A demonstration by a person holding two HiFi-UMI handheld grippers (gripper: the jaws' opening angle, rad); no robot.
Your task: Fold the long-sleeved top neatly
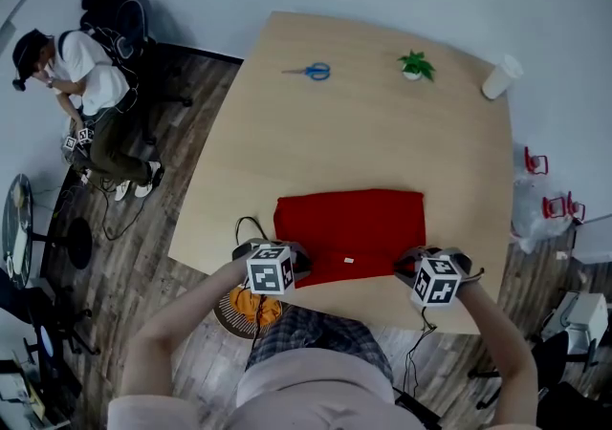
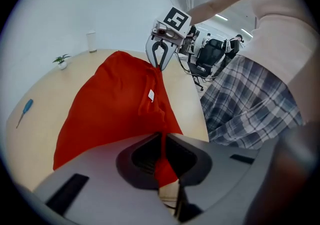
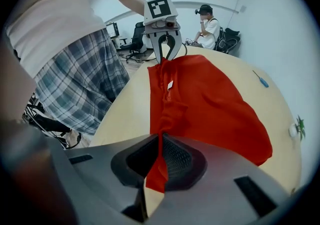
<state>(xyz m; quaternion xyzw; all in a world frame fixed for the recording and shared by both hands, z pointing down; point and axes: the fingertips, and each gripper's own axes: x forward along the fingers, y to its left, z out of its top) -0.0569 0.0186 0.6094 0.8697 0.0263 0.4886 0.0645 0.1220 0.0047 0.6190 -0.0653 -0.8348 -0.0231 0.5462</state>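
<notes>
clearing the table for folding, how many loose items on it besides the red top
3: blue-handled scissors near the far edge, a small potted plant to their right, a white cup at the far right corner. Anything under the red top would be hidden.

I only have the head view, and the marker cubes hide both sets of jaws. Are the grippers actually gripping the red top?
Observer: Yes for the left. Its own view shows the left gripper shut on a pinch of the red top.
Operator: And the right?
Observer: The right gripper is shut on the cloth too, with a red tail poking out behind its jaws.
Operator: How does the edge between them look?
Observer: Gathered into a narrow ridge of folds running from one gripper to the other.
</notes>
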